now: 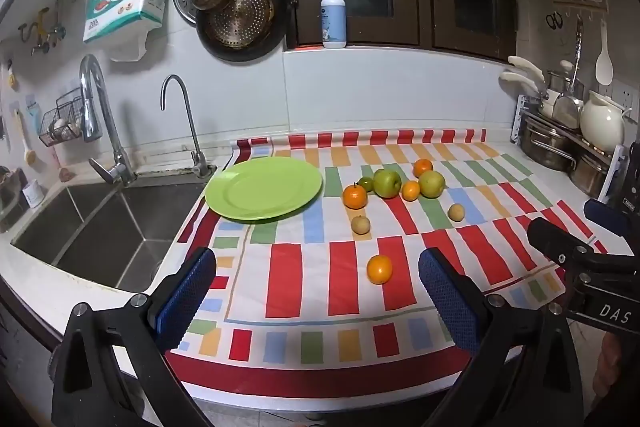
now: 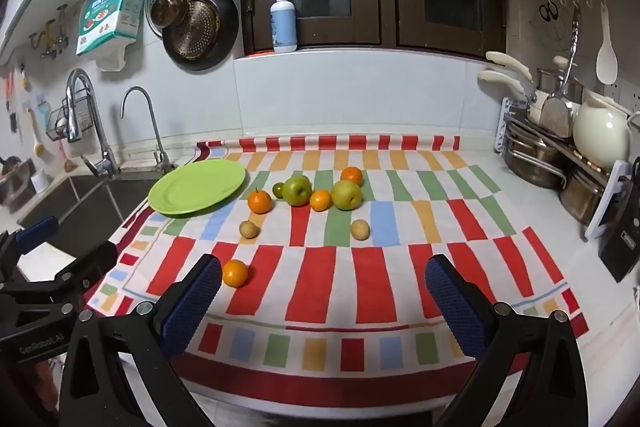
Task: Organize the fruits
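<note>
An empty green plate (image 1: pixel 264 191) (image 2: pixel 198 191) lies on a striped cloth (image 1: pixel 344 291) (image 2: pixel 340 291) beside the sink. Right of it sit two green apples (image 1: pixel 387 183) (image 2: pixel 297 190), several small oranges (image 1: pixel 355 196) (image 2: pixel 259 201), a small dark green fruit (image 1: pixel 365 183) and two tan round fruits (image 1: pixel 361 225) (image 2: pixel 360 229). One orange (image 1: pixel 379 269) (image 2: pixel 235 273) lies alone nearer the front. My left gripper (image 1: pixel 318 295) hovers open over the cloth's front edge, empty. My right gripper (image 2: pixel 324 301) is open and empty too, with the lone orange just beyond its left finger.
A steel sink (image 1: pixel 100 231) with two taps (image 1: pixel 100 119) lies left of the cloth. A rack of pots and a white jug (image 2: pixel 600 135) crowds the right end of the counter. A soap bottle (image 1: pixel 333 15) stands on the window ledge. Pans hang on the wall.
</note>
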A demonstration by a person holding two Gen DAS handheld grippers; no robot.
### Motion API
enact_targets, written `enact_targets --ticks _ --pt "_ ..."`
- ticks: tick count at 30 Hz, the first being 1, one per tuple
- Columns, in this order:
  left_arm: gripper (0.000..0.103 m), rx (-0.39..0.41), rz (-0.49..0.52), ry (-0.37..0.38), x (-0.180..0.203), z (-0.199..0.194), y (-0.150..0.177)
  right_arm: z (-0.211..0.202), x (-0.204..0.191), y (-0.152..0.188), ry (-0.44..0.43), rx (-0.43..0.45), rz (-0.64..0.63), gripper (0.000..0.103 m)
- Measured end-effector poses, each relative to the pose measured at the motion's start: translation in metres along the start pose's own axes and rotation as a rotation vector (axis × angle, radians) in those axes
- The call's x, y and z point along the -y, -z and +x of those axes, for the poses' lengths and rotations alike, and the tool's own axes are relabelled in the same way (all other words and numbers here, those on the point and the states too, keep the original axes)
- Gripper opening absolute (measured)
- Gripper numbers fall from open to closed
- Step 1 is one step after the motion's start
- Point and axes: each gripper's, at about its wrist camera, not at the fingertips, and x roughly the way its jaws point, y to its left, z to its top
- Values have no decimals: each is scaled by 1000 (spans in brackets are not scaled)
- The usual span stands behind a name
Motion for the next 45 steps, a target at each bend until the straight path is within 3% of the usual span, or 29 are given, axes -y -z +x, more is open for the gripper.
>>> enact_targets --ticks 45 --pt "103 16 -58 6 -1 -12 -8 -5 6 -5 -5 12 0 102"
